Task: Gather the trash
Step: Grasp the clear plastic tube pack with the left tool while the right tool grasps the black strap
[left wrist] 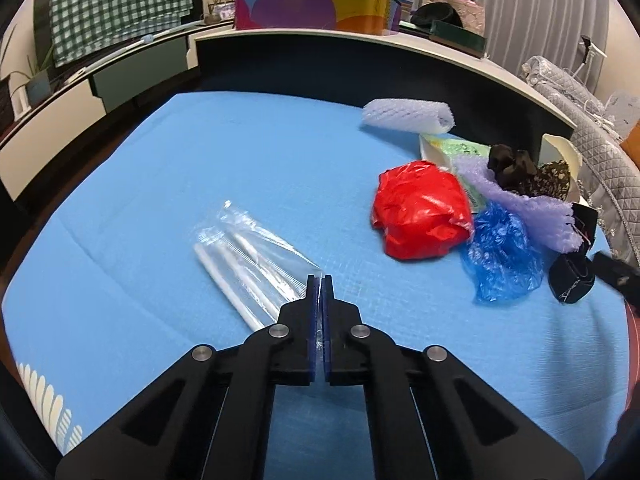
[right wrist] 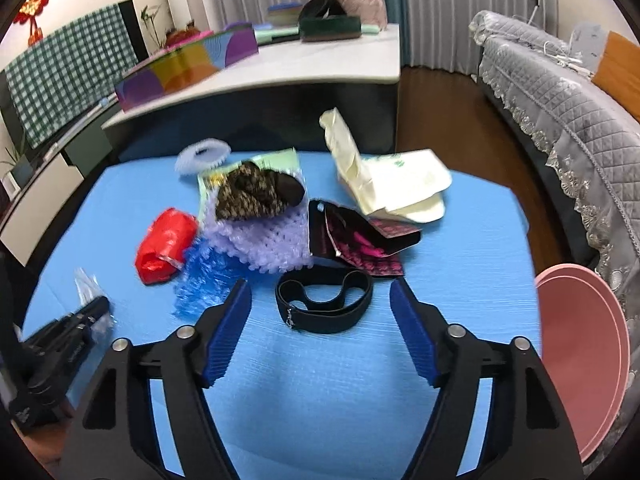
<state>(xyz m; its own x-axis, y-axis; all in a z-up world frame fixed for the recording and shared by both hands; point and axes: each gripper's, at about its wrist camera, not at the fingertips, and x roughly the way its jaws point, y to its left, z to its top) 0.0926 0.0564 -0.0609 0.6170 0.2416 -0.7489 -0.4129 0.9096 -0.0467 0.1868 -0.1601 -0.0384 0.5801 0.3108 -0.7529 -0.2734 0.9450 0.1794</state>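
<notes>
Left gripper (left wrist: 321, 280) jaws apparently pinch the clear plastic bag (left wrist: 256, 256); right gripper (right wrist: 320, 292) jaws gape, empty.

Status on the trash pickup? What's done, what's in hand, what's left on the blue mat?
Done: nothing visibly collected yet. In hand: the left tool is shut on the edge of the clear plastic bag. The right tool is open just short of the black band, not gripping. Left: red bag, blue bag, purple foam net, cream wrapper and more, all on the blue mat.
</notes>
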